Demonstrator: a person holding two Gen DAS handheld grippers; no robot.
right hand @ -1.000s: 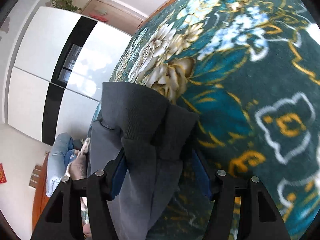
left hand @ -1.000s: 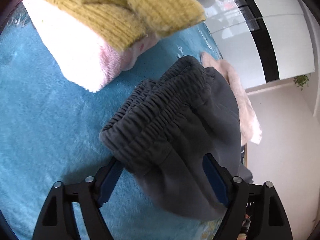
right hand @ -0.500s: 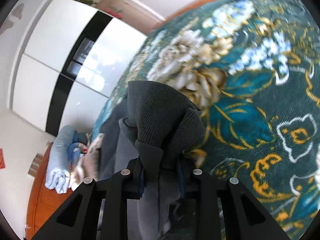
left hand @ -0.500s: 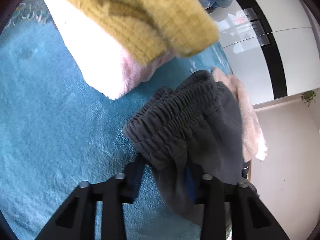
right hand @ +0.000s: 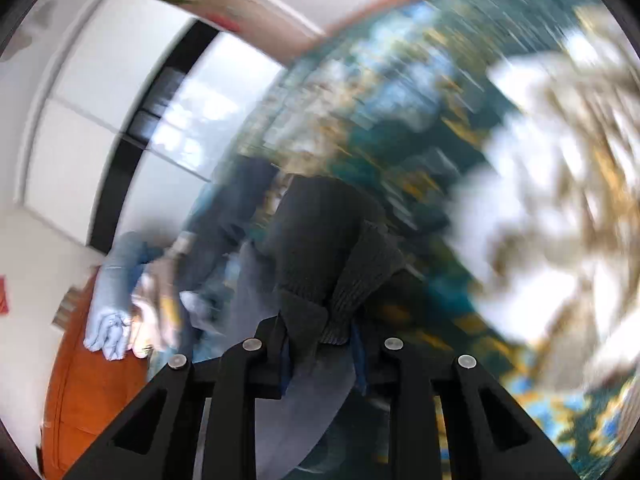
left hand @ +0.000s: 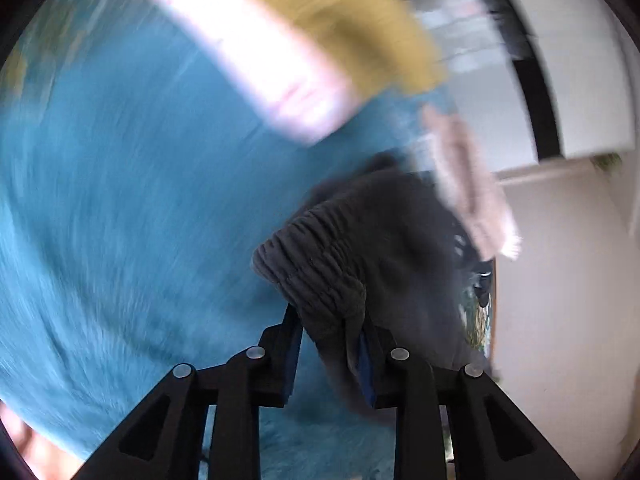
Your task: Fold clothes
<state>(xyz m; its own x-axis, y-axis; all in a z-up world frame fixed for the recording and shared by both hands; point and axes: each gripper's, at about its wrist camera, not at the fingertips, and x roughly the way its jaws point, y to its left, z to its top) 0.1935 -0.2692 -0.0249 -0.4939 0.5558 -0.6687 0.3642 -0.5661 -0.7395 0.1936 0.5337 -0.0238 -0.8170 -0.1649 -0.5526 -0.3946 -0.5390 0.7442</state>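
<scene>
While both views are smeared by motion blur, the grips read clearly enough: the left gripper (left hand: 330, 344) is clenched on the elastic waistband of the dark grey trousers (left hand: 360, 248), and the right gripper (right hand: 318, 344) is clenched on a ribbed cuff end of the same trousers (right hand: 320, 240). Trousers are bunched and partly lifted, hanging between the two grippers over the teal blanket (left hand: 120, 220) on the left and the floral cover (right hand: 500, 160) on the right. Fabric looks soft, limp and fairly thick; judged light, non-slippery, not fragile, will sag and crease wherever unsupported. Best holds are the firm edges, waistband and cuffs, as now taken. Left gripper points forward and slightly down across the blanket; right gripper points along the cover toward the wardrobe (right hand: 100, 120). A folded pink (left hand: 256, 44) and yellow (left hand: 352, 12) stack lies beyond on the blanket. Fold stage cannot be settled.
</scene>
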